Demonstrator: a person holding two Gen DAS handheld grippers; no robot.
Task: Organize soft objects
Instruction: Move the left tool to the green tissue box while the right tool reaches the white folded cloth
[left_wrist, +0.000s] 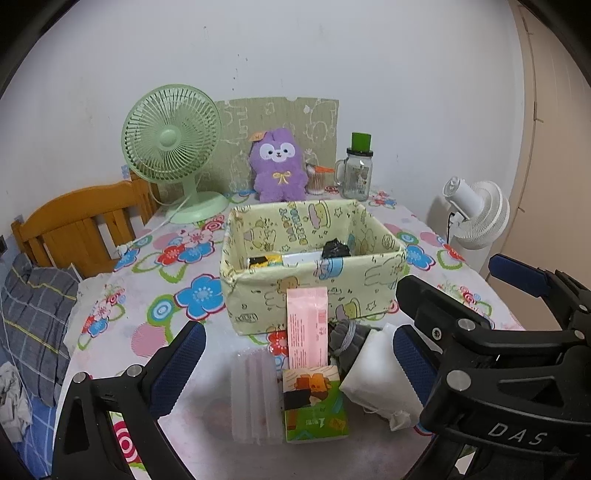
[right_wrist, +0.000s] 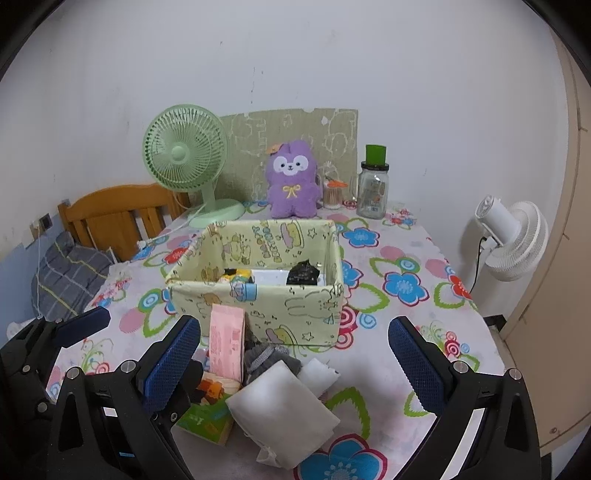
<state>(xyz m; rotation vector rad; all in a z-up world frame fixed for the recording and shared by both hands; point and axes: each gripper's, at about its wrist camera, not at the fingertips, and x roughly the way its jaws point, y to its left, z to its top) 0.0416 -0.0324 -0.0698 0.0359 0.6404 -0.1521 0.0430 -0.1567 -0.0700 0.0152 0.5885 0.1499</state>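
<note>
Near the front of the table (right_wrist: 406, 266), both the left tool (left_wrist: 295, 365) and right tool (right_wrist: 295, 350) hover wide open over the loose pile, so next up looks like grabbing the white pouch (right_wrist: 280, 410) for the yellow fabric box (right_wrist: 258, 306) behind it.

The left gripper (left_wrist: 295, 363) hangs with its jaws spread wide above a cluster of soft items at 6 o'clock: a clear ribbed pack (left_wrist: 255, 397), a green tissue packet (left_wrist: 316, 406), a pink packet (left_wrist: 307, 328) leaning on the fabric box (left_wrist: 314, 288), a grey sock (left_wrist: 347, 341) and a white pouch (left_wrist: 380, 380). The right gripper (left_wrist: 491, 332) enters at 4 o'clock, touching nothing.
</note>
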